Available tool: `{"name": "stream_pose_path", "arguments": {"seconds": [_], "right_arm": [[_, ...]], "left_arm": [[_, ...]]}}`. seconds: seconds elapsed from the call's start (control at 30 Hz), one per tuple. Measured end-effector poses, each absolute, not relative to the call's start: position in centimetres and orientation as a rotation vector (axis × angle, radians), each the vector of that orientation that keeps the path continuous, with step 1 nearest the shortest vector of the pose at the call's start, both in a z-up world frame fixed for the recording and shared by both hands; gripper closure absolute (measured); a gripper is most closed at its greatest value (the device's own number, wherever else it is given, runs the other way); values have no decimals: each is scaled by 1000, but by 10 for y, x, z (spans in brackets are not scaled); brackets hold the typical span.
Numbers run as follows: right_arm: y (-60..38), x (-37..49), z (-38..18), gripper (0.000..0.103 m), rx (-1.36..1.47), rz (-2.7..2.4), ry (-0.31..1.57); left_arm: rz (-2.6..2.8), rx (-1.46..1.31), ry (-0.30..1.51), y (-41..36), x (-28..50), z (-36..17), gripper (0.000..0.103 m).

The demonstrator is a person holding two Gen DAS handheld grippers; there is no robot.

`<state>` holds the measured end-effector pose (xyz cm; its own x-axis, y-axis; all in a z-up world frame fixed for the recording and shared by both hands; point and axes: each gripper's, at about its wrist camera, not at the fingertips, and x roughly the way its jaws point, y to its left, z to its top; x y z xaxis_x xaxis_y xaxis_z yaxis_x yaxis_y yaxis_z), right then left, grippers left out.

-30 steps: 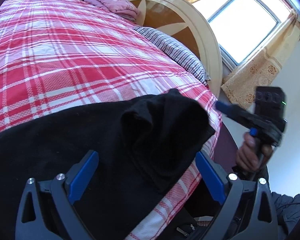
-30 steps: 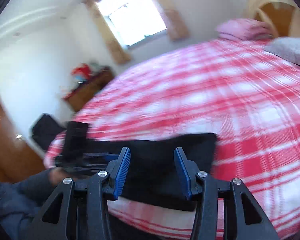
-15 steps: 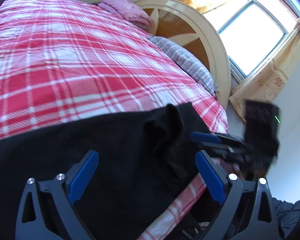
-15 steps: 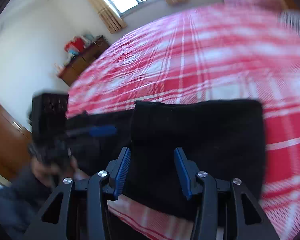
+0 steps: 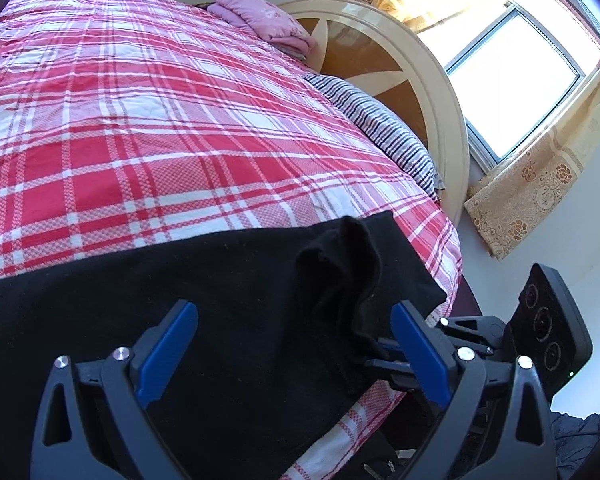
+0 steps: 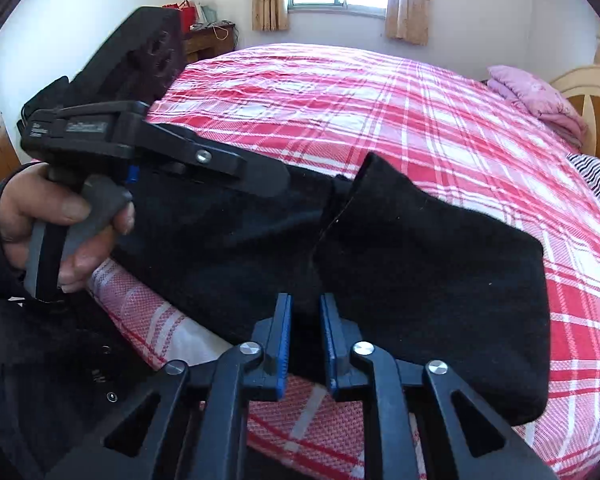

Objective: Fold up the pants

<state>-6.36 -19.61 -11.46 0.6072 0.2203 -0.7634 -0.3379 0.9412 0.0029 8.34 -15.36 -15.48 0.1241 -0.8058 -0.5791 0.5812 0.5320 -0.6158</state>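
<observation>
1. My right gripper (image 6: 304, 336) has just been closing and now pinches the black pants (image 6: 420, 264) at the near edge of the bed (image 6: 380, 92); a thin bite could slip out.
2. My left gripper (image 5: 296, 352) hangs released above the pants; an uneven lift would skew the fold.

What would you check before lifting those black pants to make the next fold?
1. Right gripper has cloth: ok. Its jaws have just been closing, and a fold of the black pants sits pinched between them.
2. Left gripper has cloth: not ok. Its jaws stand wide open over the pants, gripping nothing.
3. Pants lie flat: not ok. A ridge is bunched up near the right gripper.
4. Room to fold: ok. The plaid bedspread beyond the pants is bare.
5. Pants fully on the bed: cannot tell; the near edge is hidden.
</observation>
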Motion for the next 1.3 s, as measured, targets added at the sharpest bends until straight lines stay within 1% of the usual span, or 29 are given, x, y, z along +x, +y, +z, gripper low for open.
{"name": "stream_pose_path", "arguments": {"seconds": [0.13, 0.3, 0.4, 0.43, 0.5, 0.57, 0.6, 0.63, 0.7, 0.77, 0.8, 0.83, 0.87, 0.9, 0.97, 1.13, 1.2, 1.3], "right_arm": [[-194, -71, -111, 94, -160, 344, 851], [-193, -65, -132, 94, -190, 349, 898], [-194, -69, -124, 92, -205, 374, 886], [-196, -73, -121, 90, -216, 385, 880], [-204, -80, -117, 79, -198, 403, 878], [-217, -89, -113, 70, -154, 427, 860], [-222, -92, -111, 68, -145, 422, 844], [-227, -94, -109, 67, -139, 409, 827], [-237, -99, -106, 67, -123, 399, 815], [-244, -100, -103, 67, -114, 390, 802], [-246, -100, -103, 67, -112, 382, 794], [-248, -100, -103, 67, -106, 381, 790], [-249, -100, -103, 67, -101, 381, 789], [-248, -97, -106, 67, -100, 379, 784], [-249, -94, -106, 67, -99, 377, 762], [-252, -109, -93, 66, -67, 386, 661], [-253, -111, -90, 56, -41, 392, 637], [-253, -110, -90, 55, -17, 393, 632]], "left_arm": [[-1057, -250, 1016, -158, 78, -150, 3], [-1103, -221, 1034, -176, 71, -151, 3], [-1104, -179, 1043, -189, 71, -154, 3], [-1100, -169, 1049, -193, 72, -155, 3], [-1110, -163, 1052, -199, 72, -155, 3], [-1112, -137, 1034, -206, 71, -153, 3], [-1115, -132, 1032, -209, 71, -153, 3], [-1115, -129, 1033, -212, 71, -153, 4], [-1115, -132, 1037, -217, 70, -155, 8], [-1109, -120, 1041, -220, 69, -156, 28], [-1100, -112, 1037, -220, 68, -156, 35], [-1097, -111, 1039, -219, 68, -157, 54], [-1099, -113, 1051, -217, 69, -158, 77], [-1095, -119, 1064, -215, 70, -159, 86], [-1103, -163, 1067, -204, 72, -157, 90], [-1100, -217, 1055, -168, 70, -135, 90], [-1054, -207, 1042, -149, 72, -126, 90], [-1004, -202, 1050, -126, 76, -123, 90]]}}
